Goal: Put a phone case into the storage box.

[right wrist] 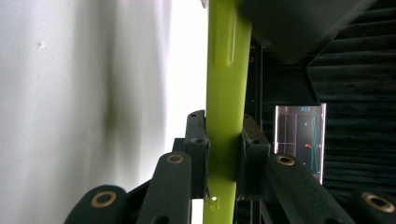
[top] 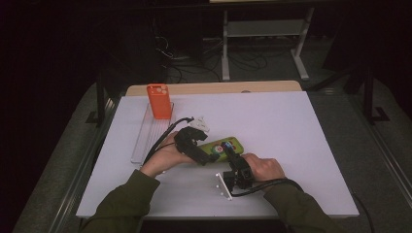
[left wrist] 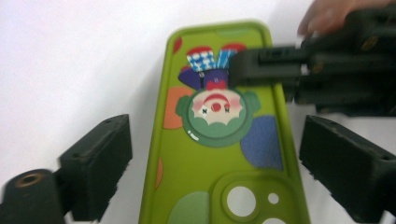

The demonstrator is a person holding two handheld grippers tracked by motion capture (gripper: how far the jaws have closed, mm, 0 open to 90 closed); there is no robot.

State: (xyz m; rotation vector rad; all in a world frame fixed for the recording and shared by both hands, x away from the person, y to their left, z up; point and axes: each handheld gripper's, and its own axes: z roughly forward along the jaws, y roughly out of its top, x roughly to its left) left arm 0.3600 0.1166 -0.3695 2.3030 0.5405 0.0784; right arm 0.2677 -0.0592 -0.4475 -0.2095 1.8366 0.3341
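Observation:
A green phone case (top: 224,145) with a clown picture lies on the white table (top: 291,126), near the middle. My left gripper (top: 210,156) is at its left end. In the left gripper view the case (left wrist: 224,154) runs between the two jaws, with a gap on each side, so my left gripper (left wrist: 219,172) is open. My right gripper (top: 229,153) comes in from the near side. The right gripper view has the case (right wrist: 226,70) edge-on, and my right gripper (right wrist: 224,140) is shut on it, one pad against each face. That gripper (left wrist: 280,65) reaches across the clown.
An orange phone case (top: 159,101) stands upright at the far end of a clear tray (top: 143,138) at the table's left. A small white object (top: 200,123) lies just beyond the left hand. Floor, cables and a stand lie past the table's far edge.

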